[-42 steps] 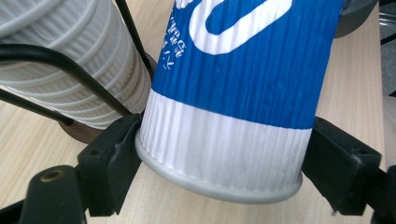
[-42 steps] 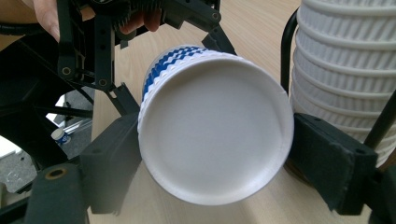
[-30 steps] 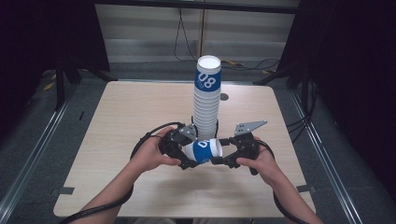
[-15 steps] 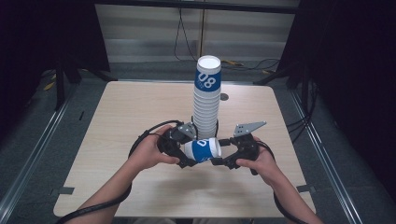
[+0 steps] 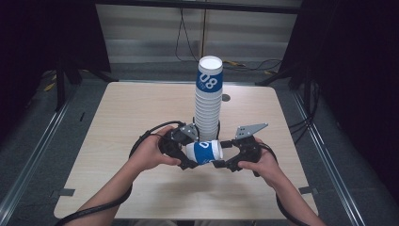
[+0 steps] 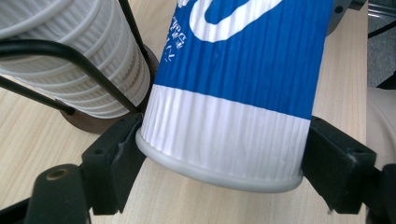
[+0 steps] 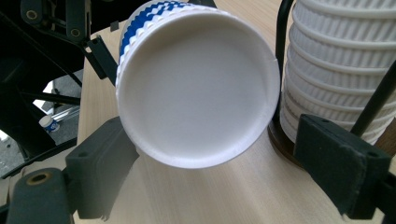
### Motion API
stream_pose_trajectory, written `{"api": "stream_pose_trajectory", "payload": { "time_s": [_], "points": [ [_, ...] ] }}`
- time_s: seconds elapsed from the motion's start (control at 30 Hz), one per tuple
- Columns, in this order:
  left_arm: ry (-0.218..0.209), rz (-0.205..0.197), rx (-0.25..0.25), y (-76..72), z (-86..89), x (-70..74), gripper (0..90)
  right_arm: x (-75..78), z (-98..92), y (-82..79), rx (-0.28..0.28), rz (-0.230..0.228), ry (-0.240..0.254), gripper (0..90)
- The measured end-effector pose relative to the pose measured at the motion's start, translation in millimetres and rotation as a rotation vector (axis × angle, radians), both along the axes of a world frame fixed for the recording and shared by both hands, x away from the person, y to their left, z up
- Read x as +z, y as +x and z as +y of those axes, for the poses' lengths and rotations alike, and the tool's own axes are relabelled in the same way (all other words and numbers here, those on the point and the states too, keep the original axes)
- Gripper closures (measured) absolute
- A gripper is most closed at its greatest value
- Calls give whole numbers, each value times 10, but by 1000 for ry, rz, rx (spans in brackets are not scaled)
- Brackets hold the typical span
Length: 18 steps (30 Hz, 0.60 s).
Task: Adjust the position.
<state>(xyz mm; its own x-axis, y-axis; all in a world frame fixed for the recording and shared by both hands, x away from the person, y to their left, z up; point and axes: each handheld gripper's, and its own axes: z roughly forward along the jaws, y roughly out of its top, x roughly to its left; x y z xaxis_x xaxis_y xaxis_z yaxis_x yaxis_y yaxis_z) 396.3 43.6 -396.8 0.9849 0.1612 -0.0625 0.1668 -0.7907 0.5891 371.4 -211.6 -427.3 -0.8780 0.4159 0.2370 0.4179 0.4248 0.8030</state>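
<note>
High view, left gripper (image 5: 184,155) jaws closing on cup (image 5: 204,151), hands unmoved

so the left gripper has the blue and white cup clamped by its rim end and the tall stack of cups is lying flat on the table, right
Not quite. The left gripper does clamp the blue and white cup at its rim end, as the left gripper view shows. But the stack of cups is not lying flat: the high view shows it standing upright on the table, just behind the held cup.

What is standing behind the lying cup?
Behind the cup stands the stack of white ribbed cups in a black wire holder on a round dark base. The cup hides the stack's lowest part in the high view.
</note>
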Motion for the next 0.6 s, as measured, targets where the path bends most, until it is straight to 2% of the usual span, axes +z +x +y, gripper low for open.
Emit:
{"api": "stream_pose_trajectory", "payload": {
  "time_s": [0.2,0.6],
  "points": [
    [-5,13,11,-5,15,13,194,-11,-8,-4,1,-4,0,128],
    [21,25,3,-7,24,31,195,-36,-21,-17,-2,-7,-23,125]
  ]
}}
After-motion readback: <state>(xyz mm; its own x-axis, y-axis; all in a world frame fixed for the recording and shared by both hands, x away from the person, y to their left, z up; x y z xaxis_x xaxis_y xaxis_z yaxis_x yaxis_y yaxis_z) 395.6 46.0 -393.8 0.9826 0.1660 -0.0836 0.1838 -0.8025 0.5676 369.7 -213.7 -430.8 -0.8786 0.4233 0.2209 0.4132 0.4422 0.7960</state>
